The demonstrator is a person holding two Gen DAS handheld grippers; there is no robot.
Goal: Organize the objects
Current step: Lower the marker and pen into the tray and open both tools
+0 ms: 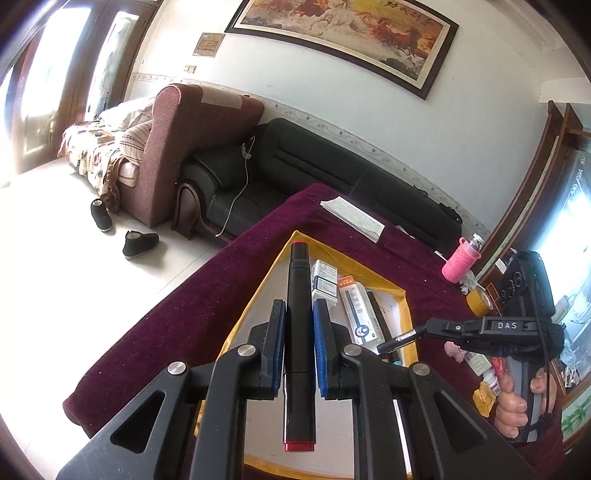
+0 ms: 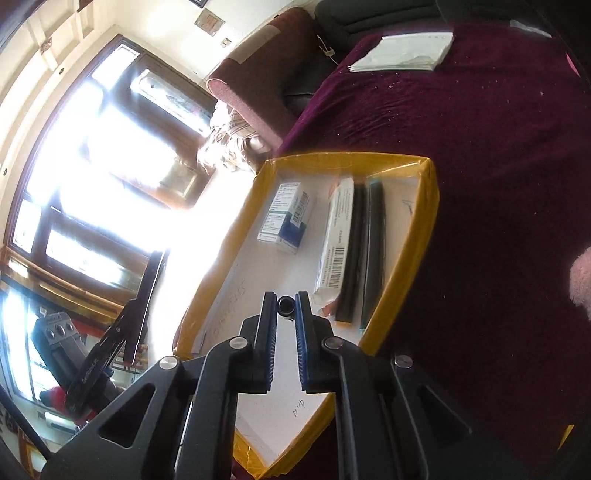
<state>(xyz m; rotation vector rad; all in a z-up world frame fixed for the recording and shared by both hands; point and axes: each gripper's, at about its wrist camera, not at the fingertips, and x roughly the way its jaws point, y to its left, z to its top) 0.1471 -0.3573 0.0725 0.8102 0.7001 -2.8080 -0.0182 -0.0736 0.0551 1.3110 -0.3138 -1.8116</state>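
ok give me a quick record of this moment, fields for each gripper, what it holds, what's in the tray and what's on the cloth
left gripper: shut on black marker with red ends, above the tray
right gripper: shut on thin black pen, above the tray
tray: yellow-edged, white floor
tray contents: blue-white box, long white pen box, two black strips
cloth: dark purple; folded paper at far end
beside tray: pink bottle, tape roll

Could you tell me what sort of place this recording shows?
Most likely a home living room: a black sofa along the wall, a framed horse painting above it, and slippers on the floor.
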